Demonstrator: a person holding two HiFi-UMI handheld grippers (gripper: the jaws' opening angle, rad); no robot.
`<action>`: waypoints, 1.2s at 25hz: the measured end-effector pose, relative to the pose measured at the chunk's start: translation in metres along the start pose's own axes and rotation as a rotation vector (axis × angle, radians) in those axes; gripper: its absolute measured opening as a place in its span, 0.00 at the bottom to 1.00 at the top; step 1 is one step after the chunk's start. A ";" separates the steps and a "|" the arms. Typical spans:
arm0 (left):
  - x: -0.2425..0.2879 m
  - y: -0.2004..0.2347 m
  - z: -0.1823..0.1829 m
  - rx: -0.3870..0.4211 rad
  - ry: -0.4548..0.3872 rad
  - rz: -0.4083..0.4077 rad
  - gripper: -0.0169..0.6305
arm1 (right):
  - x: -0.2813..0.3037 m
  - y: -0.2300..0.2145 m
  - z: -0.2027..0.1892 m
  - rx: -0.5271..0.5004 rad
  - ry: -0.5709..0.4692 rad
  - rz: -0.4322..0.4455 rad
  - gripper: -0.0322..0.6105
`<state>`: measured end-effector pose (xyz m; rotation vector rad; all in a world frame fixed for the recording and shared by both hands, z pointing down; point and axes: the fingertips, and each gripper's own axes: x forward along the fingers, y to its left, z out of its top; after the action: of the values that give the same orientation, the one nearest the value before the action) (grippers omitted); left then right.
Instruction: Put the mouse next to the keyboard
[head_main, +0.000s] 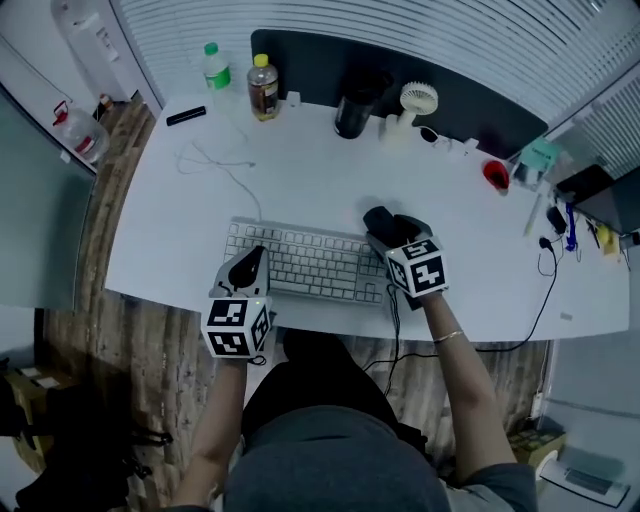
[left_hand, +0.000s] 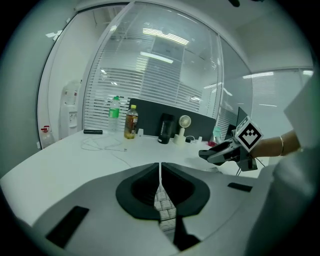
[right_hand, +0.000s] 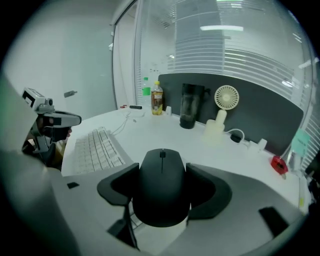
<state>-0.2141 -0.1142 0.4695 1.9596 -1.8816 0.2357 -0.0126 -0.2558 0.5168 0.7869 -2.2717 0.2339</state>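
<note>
Mouse (right_hand: 161, 200), black, clamped between the 2 wide-spread jaws of my right gripper (right_hand: 162, 170), just off the keyboard's (head_main: 310, 262) right end; my left gripper (left_hand: 160, 172), jaws together and empty, over its left end.

No readable text anywhere — amber bottle (head_main: 263, 90) label, keyboard (head_main: 305, 262) keys too small, blurred.

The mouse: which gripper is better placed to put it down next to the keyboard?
Right. The right gripper grips the mouse right of the keyboard; the left gripper is shut, empty, over its left part.
</note>
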 end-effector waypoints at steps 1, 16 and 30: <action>0.001 -0.005 0.000 0.007 0.003 -0.016 0.07 | -0.007 -0.004 -0.006 0.022 0.000 -0.016 0.51; 0.032 -0.091 -0.007 0.099 0.064 -0.245 0.07 | -0.093 -0.050 -0.109 0.331 0.022 -0.255 0.51; 0.058 -0.154 -0.012 0.163 0.104 -0.351 0.07 | -0.114 -0.074 -0.156 0.467 0.020 -0.351 0.51</action>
<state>-0.0566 -0.1621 0.4763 2.2972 -1.4621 0.3869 0.1851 -0.2029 0.5493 1.3964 -2.0366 0.6145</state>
